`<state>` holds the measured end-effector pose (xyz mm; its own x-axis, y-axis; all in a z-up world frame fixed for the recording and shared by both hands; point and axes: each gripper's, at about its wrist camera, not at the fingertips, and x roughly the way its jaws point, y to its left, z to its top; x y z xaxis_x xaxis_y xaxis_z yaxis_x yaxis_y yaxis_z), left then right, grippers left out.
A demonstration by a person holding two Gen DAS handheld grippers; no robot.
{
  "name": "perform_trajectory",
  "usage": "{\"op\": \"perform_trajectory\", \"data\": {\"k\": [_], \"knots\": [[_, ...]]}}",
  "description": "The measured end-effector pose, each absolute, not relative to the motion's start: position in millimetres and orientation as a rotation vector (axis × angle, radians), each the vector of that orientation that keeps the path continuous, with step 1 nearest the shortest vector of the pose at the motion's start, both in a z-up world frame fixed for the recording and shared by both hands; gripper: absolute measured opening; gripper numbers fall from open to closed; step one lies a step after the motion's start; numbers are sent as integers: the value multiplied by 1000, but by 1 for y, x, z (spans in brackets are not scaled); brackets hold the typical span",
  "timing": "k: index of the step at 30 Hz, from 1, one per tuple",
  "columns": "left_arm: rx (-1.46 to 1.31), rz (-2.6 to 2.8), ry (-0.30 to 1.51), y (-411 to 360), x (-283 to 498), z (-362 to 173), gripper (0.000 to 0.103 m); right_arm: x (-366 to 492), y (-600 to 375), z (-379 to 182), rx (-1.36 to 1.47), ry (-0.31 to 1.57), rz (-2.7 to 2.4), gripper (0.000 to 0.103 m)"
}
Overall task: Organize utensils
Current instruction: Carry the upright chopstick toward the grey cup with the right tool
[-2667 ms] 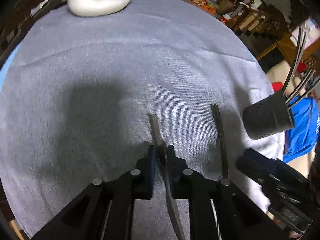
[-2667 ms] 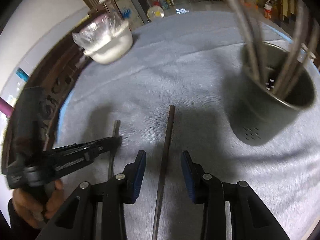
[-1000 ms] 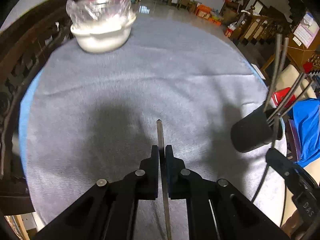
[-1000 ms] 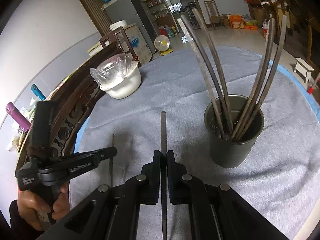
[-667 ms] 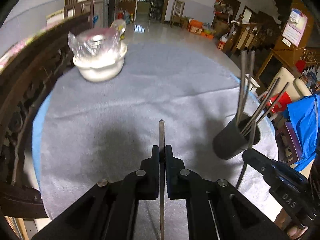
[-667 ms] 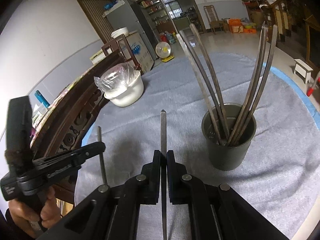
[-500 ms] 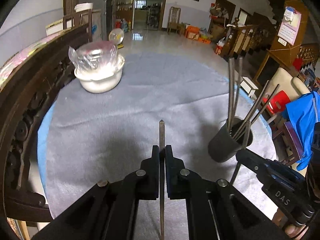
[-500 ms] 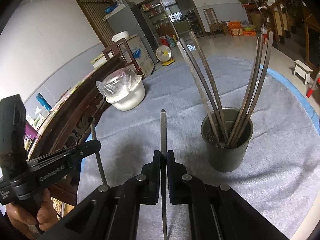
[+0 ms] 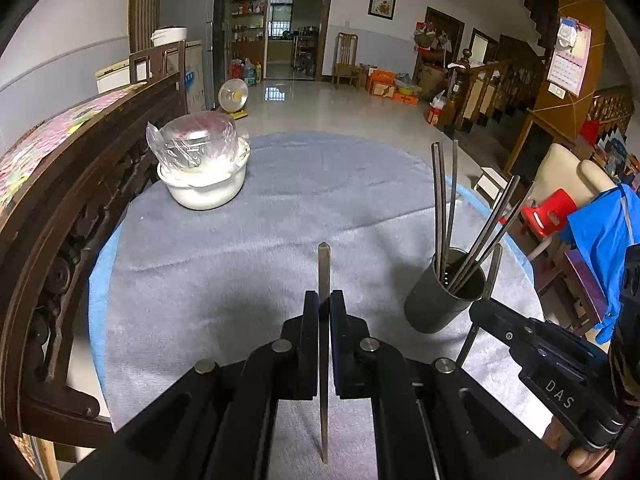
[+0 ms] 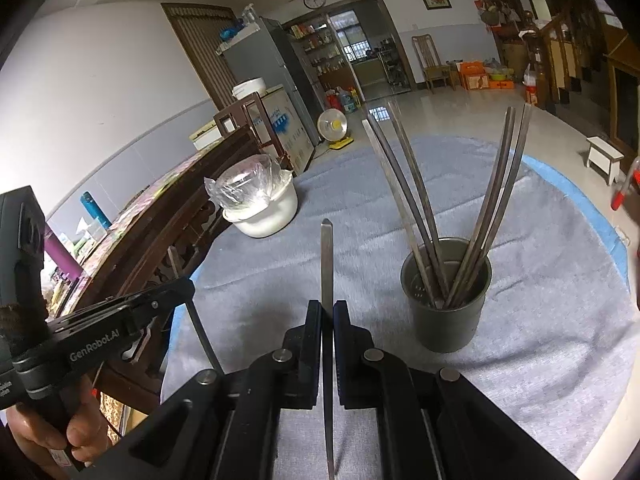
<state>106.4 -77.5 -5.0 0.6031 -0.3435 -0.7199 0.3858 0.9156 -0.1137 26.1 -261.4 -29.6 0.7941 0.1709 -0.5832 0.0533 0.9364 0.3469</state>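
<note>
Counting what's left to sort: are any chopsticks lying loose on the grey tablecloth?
No: the grey tablecloth holds only the dark metal cup of chopsticks and a white wrapped pot.

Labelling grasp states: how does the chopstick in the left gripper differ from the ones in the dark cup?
The held chopstick is single, clamped between the shut fingers of the left gripper; the cup chopsticks are several and loose.
The held one hangs above the grey cloth; the others stand in the dark cup, leaning on its rim.
Both are slim, dark and metallic-looking.
</note>
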Motion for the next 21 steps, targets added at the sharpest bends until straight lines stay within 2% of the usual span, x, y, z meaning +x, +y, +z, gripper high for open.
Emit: {"op": "perform_trajectory", "data": {"k": [21], "knots": [[62,-457,736,-93,81,28,5,5,-276,-7,385,579,70,6]]}}
